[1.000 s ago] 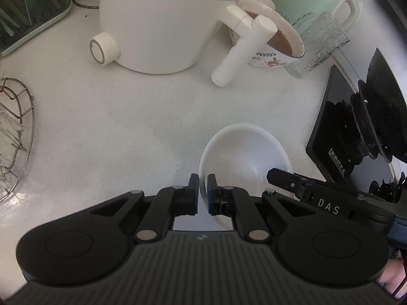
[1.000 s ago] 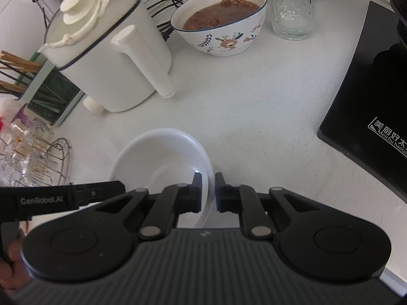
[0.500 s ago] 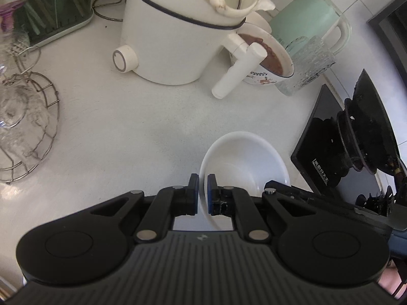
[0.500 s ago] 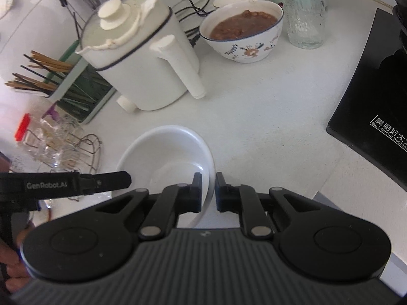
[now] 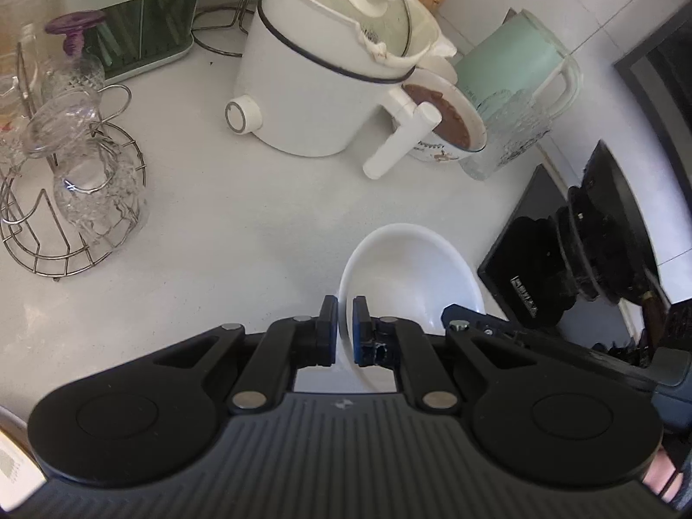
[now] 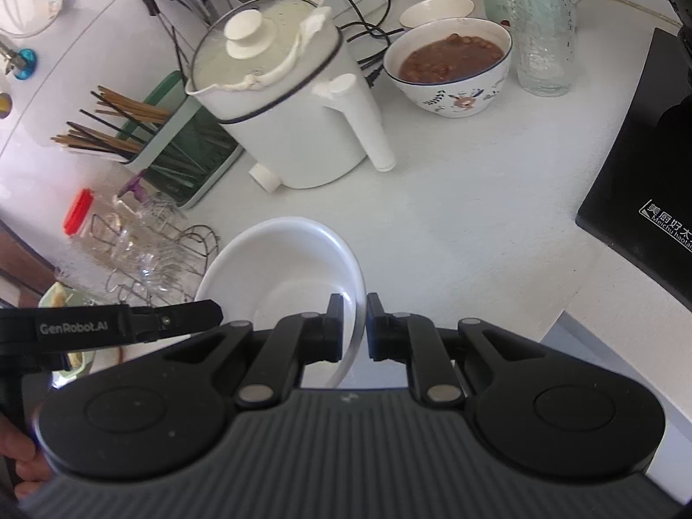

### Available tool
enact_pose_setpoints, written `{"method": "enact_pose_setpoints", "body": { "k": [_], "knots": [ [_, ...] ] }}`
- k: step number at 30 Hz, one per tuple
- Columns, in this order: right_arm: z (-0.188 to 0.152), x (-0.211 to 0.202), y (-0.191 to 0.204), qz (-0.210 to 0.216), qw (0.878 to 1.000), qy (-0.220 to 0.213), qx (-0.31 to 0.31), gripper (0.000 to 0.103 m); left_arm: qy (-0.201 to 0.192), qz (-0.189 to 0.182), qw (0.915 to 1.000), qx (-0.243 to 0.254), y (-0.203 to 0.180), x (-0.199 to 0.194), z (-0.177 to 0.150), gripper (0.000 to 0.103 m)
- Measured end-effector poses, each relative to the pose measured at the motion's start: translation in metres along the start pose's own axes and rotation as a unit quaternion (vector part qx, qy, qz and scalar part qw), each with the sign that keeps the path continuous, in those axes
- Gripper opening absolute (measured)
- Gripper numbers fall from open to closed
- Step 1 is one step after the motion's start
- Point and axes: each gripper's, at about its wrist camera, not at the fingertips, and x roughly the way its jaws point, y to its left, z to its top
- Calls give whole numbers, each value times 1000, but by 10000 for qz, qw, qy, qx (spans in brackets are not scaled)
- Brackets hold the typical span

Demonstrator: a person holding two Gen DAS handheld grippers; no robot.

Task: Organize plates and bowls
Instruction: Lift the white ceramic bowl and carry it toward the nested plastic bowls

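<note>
Both grippers have hold of the same white bowl (image 5: 411, 272), one on each side. The left gripper (image 5: 344, 328) is pinched narrow onto the bowl's left rim, with one finger inside the wall and one outside. The right gripper (image 6: 354, 328) does the same on the right rim, fingers close together with the thin rim between them.

Using the white electric kettle (image 6: 285, 108) as the landmark: the bowl is in front of it, nearer the cameras, above the white counter (image 6: 475, 216), and I can't tell whether it's touching the counter. A floral bowl of brown soup (image 6: 450, 65) sits just right of the kettle's handle. A textured glass (image 6: 540, 30) stands beyond that bowl. A green chopstick holder (image 6: 181, 147) is left of the kettle, and a wire rack with glassware (image 5: 73, 190) is further left and nearer. A black induction cooker (image 6: 640, 199) lies well to the kettle's right.
</note>
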Motion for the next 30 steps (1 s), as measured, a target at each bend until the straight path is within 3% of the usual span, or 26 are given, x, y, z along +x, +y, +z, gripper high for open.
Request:
{"method": "enact_pose_setpoints", "body": {
  "k": [30],
  "knots": [
    [-18, -9, 65, 403, 9978, 213, -489, 13, -462, -69, 9980, -422, 54, -79, -30, 8]
  ]
}}
